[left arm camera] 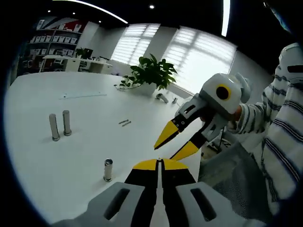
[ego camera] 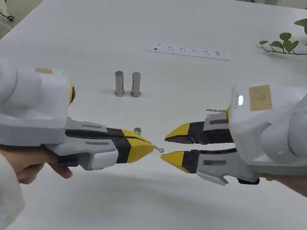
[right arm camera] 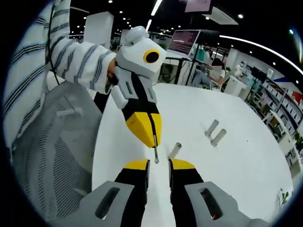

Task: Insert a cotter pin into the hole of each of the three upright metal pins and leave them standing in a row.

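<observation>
A white table seen from above. At left, the left gripper is clenched on a cotter pin, whose looped end pokes past the yellow tips. A second metal pin and a third metal pin stand side by side farther back. A near metal pin stands just behind the left gripper's tips. At right, the right gripper faces it, jaws spread, tips just beside the looped end.

No words or numbers can be read. The tan sticker on the right gripper has a faint mark, too blurry to tell. The white strip on the table has tiny dark marks, too small to read.
</observation>
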Demonstrator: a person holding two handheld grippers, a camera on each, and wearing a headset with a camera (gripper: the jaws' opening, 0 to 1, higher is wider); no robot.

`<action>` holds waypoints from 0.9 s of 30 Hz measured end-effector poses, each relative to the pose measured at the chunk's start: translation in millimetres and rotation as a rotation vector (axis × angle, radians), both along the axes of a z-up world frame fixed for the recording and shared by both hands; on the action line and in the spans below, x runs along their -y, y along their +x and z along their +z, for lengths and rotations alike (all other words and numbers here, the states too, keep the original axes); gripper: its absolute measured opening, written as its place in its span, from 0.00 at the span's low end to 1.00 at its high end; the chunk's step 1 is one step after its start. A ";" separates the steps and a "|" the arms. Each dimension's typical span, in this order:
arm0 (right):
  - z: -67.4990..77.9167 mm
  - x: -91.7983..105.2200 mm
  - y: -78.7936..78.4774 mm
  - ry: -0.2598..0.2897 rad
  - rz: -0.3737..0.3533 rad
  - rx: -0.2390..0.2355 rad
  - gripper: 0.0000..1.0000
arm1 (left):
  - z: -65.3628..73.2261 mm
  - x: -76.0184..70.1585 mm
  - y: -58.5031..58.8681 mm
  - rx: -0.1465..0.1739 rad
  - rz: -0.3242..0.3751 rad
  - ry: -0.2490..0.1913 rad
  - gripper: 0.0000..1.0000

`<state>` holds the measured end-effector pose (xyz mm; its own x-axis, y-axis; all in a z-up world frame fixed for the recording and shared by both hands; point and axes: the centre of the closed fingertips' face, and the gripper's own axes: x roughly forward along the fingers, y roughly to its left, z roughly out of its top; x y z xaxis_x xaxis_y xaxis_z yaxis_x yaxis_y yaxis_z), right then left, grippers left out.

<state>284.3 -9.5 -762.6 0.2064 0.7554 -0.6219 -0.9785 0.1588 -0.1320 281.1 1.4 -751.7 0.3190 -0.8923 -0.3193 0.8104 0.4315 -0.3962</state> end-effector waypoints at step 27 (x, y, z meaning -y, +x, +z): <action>-3.8 -5.5 -21.6 0.092 0.044 -0.195 0.05 | 12.0 5.9 -12.9 0.106 -0.123 -0.021 0.00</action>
<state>262.6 -3.9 -766.5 0.0544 0.8165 -0.5748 -0.9902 0.1181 0.0741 268.2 -4.5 -739.7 0.2377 -0.9330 -0.2703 0.8946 0.3187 -0.3132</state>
